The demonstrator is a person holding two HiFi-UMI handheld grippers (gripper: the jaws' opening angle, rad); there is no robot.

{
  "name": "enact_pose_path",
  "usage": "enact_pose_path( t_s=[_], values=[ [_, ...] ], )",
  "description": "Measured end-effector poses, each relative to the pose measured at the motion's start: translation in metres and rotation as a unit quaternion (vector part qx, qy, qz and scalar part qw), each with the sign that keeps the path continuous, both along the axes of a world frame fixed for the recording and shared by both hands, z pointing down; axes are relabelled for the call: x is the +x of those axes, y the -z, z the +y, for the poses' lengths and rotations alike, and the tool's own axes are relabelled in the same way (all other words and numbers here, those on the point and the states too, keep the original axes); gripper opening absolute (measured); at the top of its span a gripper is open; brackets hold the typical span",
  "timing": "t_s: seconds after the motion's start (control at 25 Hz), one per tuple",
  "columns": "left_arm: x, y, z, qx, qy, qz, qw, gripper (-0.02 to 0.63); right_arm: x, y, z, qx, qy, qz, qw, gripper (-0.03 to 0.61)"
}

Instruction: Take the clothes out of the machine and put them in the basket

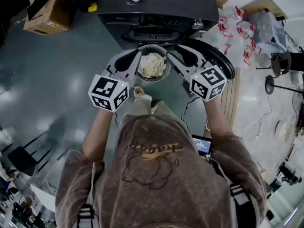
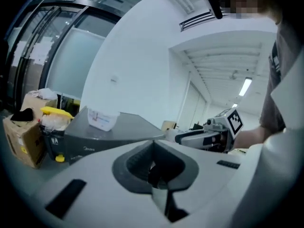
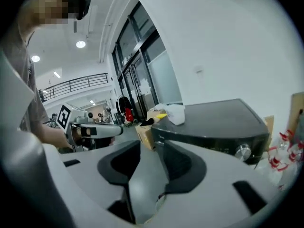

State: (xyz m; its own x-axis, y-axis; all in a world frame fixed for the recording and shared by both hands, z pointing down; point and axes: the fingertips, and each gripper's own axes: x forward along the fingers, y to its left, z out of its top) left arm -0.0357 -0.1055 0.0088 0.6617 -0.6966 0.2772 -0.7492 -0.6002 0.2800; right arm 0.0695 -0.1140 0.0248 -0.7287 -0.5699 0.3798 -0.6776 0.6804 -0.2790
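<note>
We are looking at a floor [image 1: 52,75] shining glossy and smooth at nine o'clock, a dark machine [image 1: 156,6] with a matt top at twelve, crumpled cream cloth clothes [image 1: 151,64] lying in a ribbed plastic basket [image 1: 153,48], a rough cardboard box [image 1: 45,15] at eleven, and smooth matt grey plastic covering the left gripper [image 2: 153,172] and right gripper [image 3: 147,170], whose pads [image 3: 181,167] are showing ribbed black rubber.
</note>
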Motion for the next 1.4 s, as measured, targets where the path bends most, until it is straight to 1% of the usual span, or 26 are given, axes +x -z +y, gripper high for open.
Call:
enact_pose_path(
  t_s=[0.12,0.2,0.32,0.52,0.76,1.0,1.12,1.4],
  values=[
    [-0.004,0.03,0.003,0.025,-0.019,0.0,0.9995,0.006,-0.005,0.038,0.008,0.037,-0.006,-0.014,0.999,0.12],
    [-0.005,0.045,0.003,0.04,-0.03,0.002,0.9987,0.006,-0.007,0.056,0.011,0.058,-0.013,-0.023,0.998,0.051],
    [-0.003,0.06,0.001,0.056,-0.04,0.006,0.9976,0.006,-0.006,0.073,0.014,0.085,-0.022,-0.02,0.996,-0.003],
    [0.007,0.057,-0.003,0.066,-0.043,0.018,0.9967,0.006,0.005,0.072,0.009,0.111,-0.029,0.002,0.993,-0.005],
    [0.018,0.047,-0.015,0.075,-0.027,0.03,0.9963,0.006,0.029,0.061,-0.002,0.12,-0.047,-0.021,0.991,-0.005],
    [0.026,0.041,-0.027,0.088,-0.021,0.02,0.9957,0.006,0.046,0.044,-0.011,0.111,-0.061,-0.032,0.991,-0.005],
    [0.027,0.037,-0.032,0.09,-0.017,0.019,0.9956,0.006,0.045,0.039,-0.014,0.109,-0.069,-0.04,0.991,-0.005],
    [0.028,0.042,-0.038,0.089,-0.01,0.022,0.9957,0.006,0.038,0.045,-0.021,0.127,-0.08,-0.047,0.988,-0.005]
  ],
)
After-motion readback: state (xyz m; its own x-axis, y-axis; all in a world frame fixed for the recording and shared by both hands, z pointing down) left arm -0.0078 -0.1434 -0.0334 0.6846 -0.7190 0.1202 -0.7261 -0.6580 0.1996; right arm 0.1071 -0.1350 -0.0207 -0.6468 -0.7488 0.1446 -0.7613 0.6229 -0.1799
